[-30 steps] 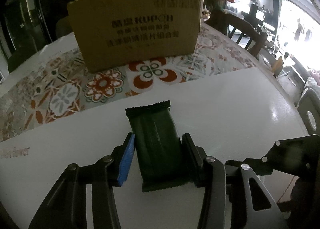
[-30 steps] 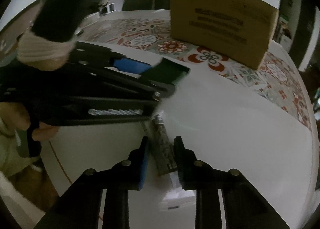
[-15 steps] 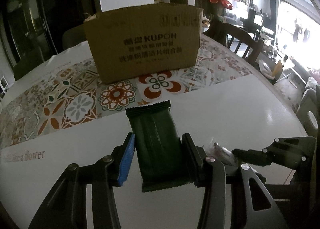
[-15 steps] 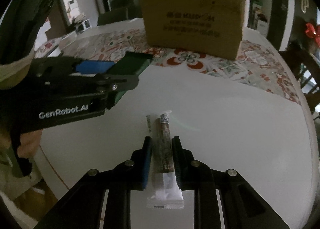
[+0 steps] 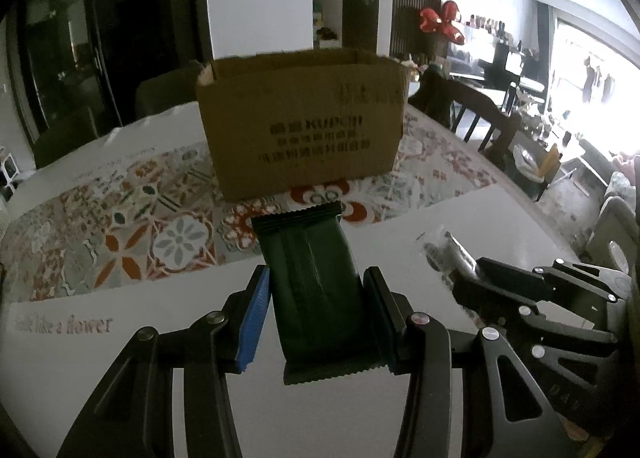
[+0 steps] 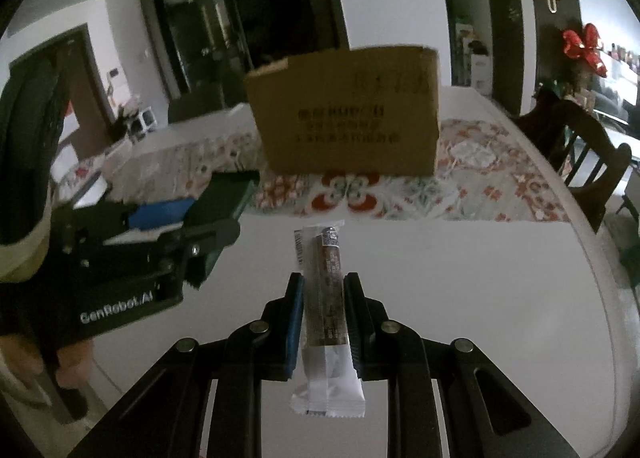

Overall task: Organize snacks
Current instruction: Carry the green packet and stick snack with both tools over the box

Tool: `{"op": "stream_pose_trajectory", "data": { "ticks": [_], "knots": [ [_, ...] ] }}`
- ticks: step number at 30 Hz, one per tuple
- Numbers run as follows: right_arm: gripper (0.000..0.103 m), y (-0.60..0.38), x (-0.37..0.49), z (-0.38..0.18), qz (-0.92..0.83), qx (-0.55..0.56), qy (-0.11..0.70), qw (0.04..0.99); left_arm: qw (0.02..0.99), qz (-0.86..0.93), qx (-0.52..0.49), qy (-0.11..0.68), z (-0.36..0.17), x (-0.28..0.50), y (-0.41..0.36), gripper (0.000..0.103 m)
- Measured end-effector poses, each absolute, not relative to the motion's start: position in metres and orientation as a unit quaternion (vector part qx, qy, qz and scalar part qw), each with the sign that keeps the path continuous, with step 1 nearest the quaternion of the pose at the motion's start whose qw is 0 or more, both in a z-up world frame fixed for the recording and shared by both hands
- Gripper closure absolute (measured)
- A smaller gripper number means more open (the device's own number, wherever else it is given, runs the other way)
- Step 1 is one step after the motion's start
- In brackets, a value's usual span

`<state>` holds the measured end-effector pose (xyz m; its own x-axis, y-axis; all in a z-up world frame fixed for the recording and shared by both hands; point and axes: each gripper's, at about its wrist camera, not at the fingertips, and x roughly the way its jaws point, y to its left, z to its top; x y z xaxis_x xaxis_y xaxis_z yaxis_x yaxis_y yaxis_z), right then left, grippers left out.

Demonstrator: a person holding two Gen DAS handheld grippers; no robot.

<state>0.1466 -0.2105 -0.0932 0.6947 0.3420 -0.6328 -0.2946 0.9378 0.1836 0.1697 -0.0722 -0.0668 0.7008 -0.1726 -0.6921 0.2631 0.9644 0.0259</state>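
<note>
From the left wrist camera, the left gripper (image 5: 316, 310) is clamped on a dark green snack pack (image 5: 316, 290). One finger has a blue pad (image 5: 254, 322) and it presses on one side of the pack. The other finger presses on the other side. The pack sticks out past the fingers toward a brown cardboard box (image 5: 304, 121). The box is open at the top and has dark print on its front. It stands on a flowered cloth (image 5: 160, 217) that lies across the white bench (image 5: 460, 217). The pack is held up above the bench, on the near side of the box. To the right of the pack, the right gripper (image 5: 460, 262) shows from the side. A thin snack stick (image 5: 440, 248) pokes out of it, a bit blurry.

From the right wrist camera, the right gripper (image 6: 323, 314) is clamped on the snack stick (image 6: 326, 298). The stick is brown in a clear and white wrapper. It points at the box (image 6: 348, 113), which stands farther back on the flowered cloth (image 6: 460, 185). The stick is held above the white bench (image 6: 480, 278), on the near side of the box. To the left of the box, the left gripper (image 6: 208, 234) holds the green snack pack (image 6: 224, 197). A wooden chair (image 6: 580, 145) stands to the right of the box, past the edge of the bench.
</note>
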Motion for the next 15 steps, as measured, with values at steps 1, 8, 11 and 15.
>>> {"op": "stream_pose_trajectory", "data": {
  "ticks": [1,8,11,15],
  "knots": [
    [0.082,-0.21,0.148,-0.089,0.172,0.036,0.345,0.922,0.922,-0.117,0.062,0.363,-0.064,0.17,-0.071,0.056],
    [0.082,-0.203,0.152,-0.062,0.169,0.041,0.308,0.935,0.937,-0.112,0.06,0.325,-0.034,0.174,-0.061,0.056],
    [0.082,-0.2,0.156,-0.05,0.17,0.039,0.292,0.94,0.941,-0.115,0.055,0.312,-0.02,0.181,-0.056,0.056],
    [0.082,-0.195,0.165,-0.032,0.172,0.033,0.27,0.947,0.945,-0.117,0.048,0.302,-0.006,0.188,-0.051,0.056]
  ]
}}
